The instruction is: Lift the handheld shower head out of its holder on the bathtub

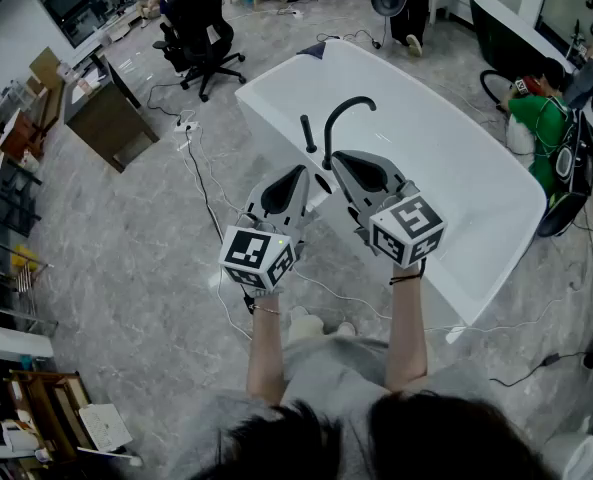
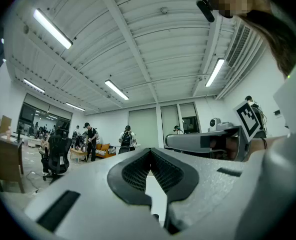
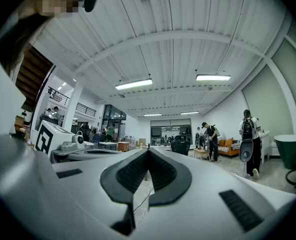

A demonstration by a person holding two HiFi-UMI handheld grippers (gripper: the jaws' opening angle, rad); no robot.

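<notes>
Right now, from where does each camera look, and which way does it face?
Head view: on the person's head, facing steeply down at the white bathtub and black tap; both arms, the left claw and the right claw show.
Left gripper view: on the left claw, facing level across the room; its own shut jaws fill the bottom.
Right gripper view: on the right claw, also level; its shut jaws fill the bottom.
Shared: the left view shows the right claw, the right view the left claw.

Smooth, glossy white is noted on the bathtub; matt black on the spout; polished, veined grey on the floor.
</notes>
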